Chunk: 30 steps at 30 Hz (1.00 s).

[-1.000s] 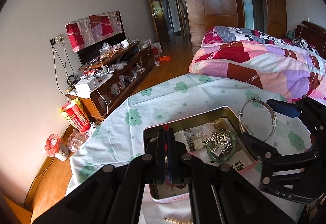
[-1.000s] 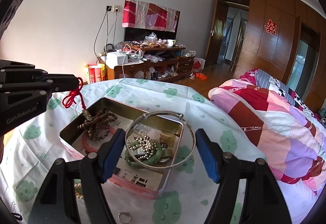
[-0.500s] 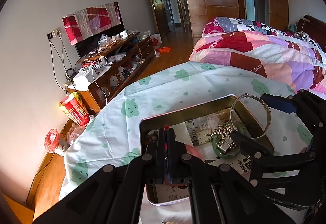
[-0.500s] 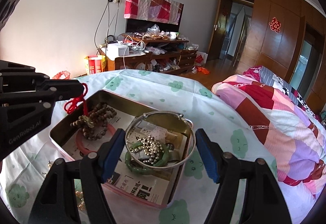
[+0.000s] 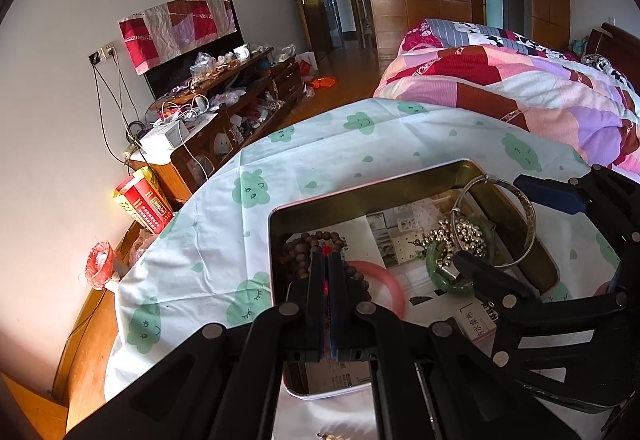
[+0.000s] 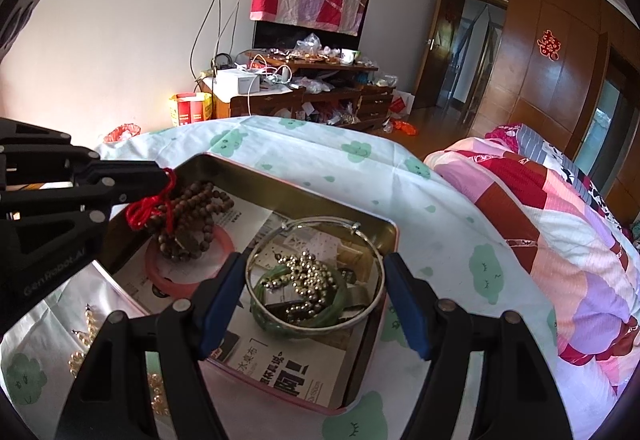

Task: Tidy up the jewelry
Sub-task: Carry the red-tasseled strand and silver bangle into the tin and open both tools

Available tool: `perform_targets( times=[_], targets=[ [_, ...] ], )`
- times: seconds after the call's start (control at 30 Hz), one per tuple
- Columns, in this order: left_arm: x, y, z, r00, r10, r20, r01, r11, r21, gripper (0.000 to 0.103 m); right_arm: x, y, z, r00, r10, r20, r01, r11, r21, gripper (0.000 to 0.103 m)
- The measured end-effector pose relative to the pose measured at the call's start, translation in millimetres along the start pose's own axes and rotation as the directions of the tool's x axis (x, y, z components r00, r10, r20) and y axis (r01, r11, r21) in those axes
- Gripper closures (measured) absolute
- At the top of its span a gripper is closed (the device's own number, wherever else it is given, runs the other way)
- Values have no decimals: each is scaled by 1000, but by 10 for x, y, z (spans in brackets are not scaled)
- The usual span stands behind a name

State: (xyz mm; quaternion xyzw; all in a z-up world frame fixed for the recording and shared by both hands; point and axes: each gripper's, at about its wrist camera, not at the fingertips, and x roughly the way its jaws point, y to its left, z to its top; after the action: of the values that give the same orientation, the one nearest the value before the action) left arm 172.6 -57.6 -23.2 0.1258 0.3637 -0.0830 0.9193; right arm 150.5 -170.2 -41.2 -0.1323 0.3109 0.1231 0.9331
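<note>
An open metal tin [image 6: 304,196] [image 5: 360,196] sits on the cloud-print tablecloth. My left gripper [image 5: 328,260] [image 6: 162,174] is shut on the red cord of a brown wooden bead bracelet [image 6: 188,216], which rests on a pink bangle [image 6: 160,272] in the tin's left half. My right gripper [image 6: 314,288] is shut on a silver bangle [image 6: 316,272] [image 5: 516,224] and holds it flat just above a green jade bangle [image 6: 332,310] and silver bead chain [image 6: 308,276] in the tin's right half.
Gold and pearl pieces [image 6: 84,344] lie on the cloth left of the tin. Printed papers [image 6: 288,372] line the tin. A bed with a patchwork quilt [image 6: 552,224] is at the right. A cluttered TV cabinet [image 6: 296,88] stands against the far wall.
My left gripper has lowered the brown bead bracelet into the tin's left half. My right gripper has brought the silver bangle closer over the green bangle.
</note>
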Motion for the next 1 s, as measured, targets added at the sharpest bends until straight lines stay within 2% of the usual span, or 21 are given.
perform_targets(
  times=[0.6,0.73,0.77,0.8,0.83,0.87,0.9,1.0],
  targets=[
    [56,-49,-45,1000,4,-12,-4,1000,12,102,75,38,-104,1000,-6,-24,6,1000,-3,30],
    [51,-27,-58,1000,18,-23,-18,1000,-4,96,28,23,-124,1000,-18,-15,18,1000,3,19],
    [46,-20,-67,1000,18,-25,-18,1000,-6,88,11,17,-131,1000,-20,-12,20,1000,6,19],
    [35,-15,-80,1000,23,-21,-23,1000,-8,73,-6,9,-141,1000,-19,-12,19,1000,9,19],
    [22,-11,-90,999,33,-16,-34,999,-8,62,-24,1,-155,1000,-17,-12,17,1000,13,19],
    [2,-5,-101,999,48,-6,-48,999,-8,41,-40,-6,-169,1000,-18,-12,18,1000,15,19],
    [-28,0,-113,998,60,14,-60,998,-8,34,-59,-11,-186,1000,-21,-10,21,1000,17,19],
    [-49,11,-123,999,51,18,-51,999,-10,34,-129,-27,-233,1000,-25,-5,25,999,25,19]
  ],
)
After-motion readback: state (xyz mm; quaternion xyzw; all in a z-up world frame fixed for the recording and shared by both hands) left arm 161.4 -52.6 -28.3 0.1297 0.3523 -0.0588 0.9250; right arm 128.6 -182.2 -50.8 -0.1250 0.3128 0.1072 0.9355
